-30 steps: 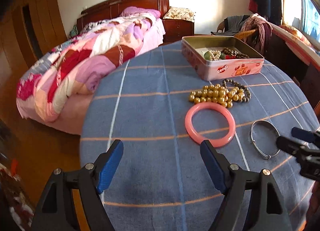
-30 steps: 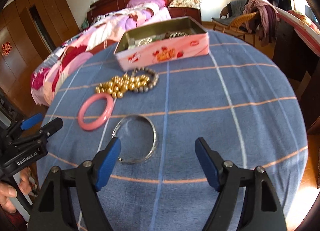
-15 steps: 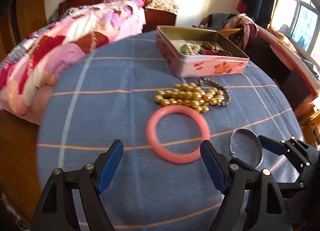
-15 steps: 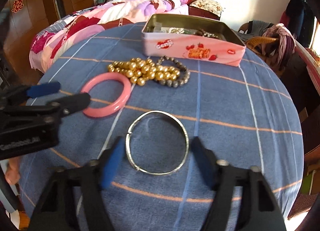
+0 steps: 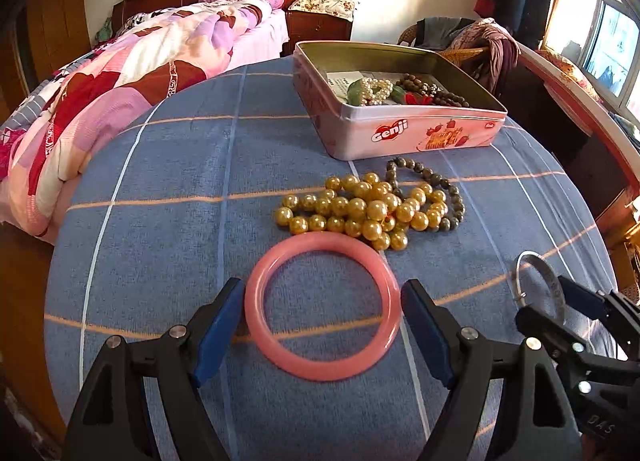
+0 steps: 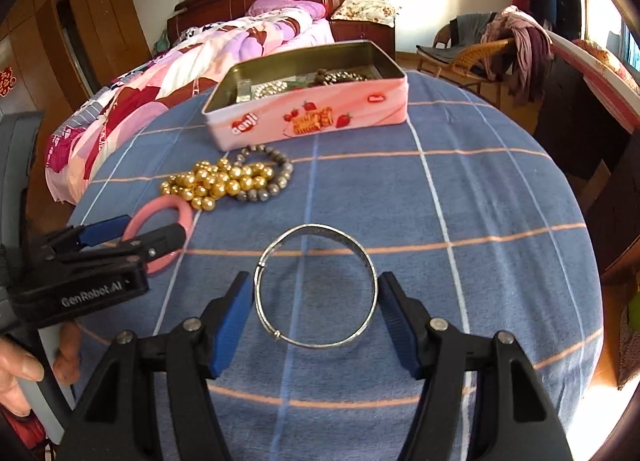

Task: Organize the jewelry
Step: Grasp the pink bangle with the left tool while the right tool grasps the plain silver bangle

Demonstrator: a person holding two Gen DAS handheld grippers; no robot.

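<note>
A pink bangle (image 5: 322, 369) lies on the blue checked tablecloth (image 5: 180, 165), between the open jaws of my left gripper (image 5: 322, 293). A thin silver bangle (image 6: 316, 343) lies between the open jaws of my right gripper (image 6: 316, 285). Neither ring looks squeezed or lifted. Beyond them lie a gold bead necklace (image 5: 360, 209) and a grey bead bracelet (image 5: 452, 197). Behind stands an open pink tin (image 5: 400, 133) with several pieces of jewelry inside. The tin also shows in the right wrist view (image 6: 312, 117), as does the pink bangle (image 6: 184, 217).
The round table's edge (image 6: 576, 245) curves close on the right. A bed with a patchwork quilt (image 5: 120, 73) stands left of the table. A wicker chair with clothes (image 6: 500, 49) stands behind on the right. A hand (image 6: 20, 369) holds the left gripper.
Both grippers have moved forward and down to the table. The pink bangle now sits between the left jaws and the silver bangle between the right jaws.
</note>
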